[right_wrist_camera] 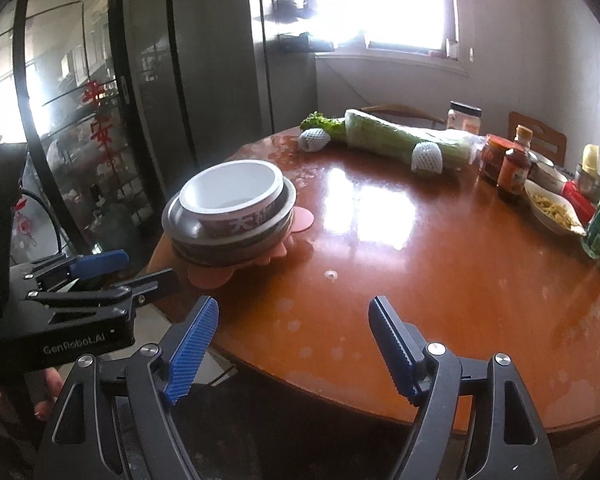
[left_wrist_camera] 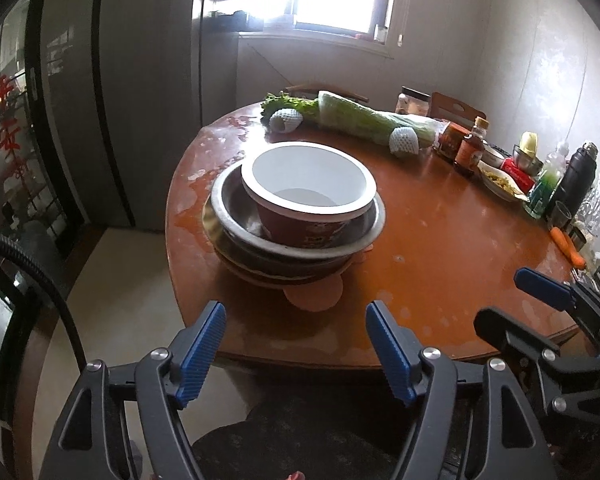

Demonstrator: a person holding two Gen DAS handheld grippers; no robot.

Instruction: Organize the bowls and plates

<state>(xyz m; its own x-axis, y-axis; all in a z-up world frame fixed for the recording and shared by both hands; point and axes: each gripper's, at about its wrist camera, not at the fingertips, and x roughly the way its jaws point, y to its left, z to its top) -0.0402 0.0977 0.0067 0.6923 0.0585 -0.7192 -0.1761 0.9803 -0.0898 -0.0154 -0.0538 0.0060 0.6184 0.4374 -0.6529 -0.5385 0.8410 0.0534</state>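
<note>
- Fingers of the left gripper [left_wrist_camera: 296, 354] stand well apart with nothing between them; the right gripper [right_wrist_camera: 294, 350] likewise, gaping and empty.
- Stacked bowls [left_wrist_camera: 300, 216] sit at 12 o'clock from the left gripper, on a pink mat [left_wrist_camera: 314, 294] (white-lined bowl on top).
- Celery [right_wrist_camera: 396, 138], bottles [right_wrist_camera: 512, 168] and a snack dish [right_wrist_camera: 552, 208] crowd the surface [right_wrist_camera: 380, 248] from 12 to 2 o'clock, well apart from the stack.
</note>
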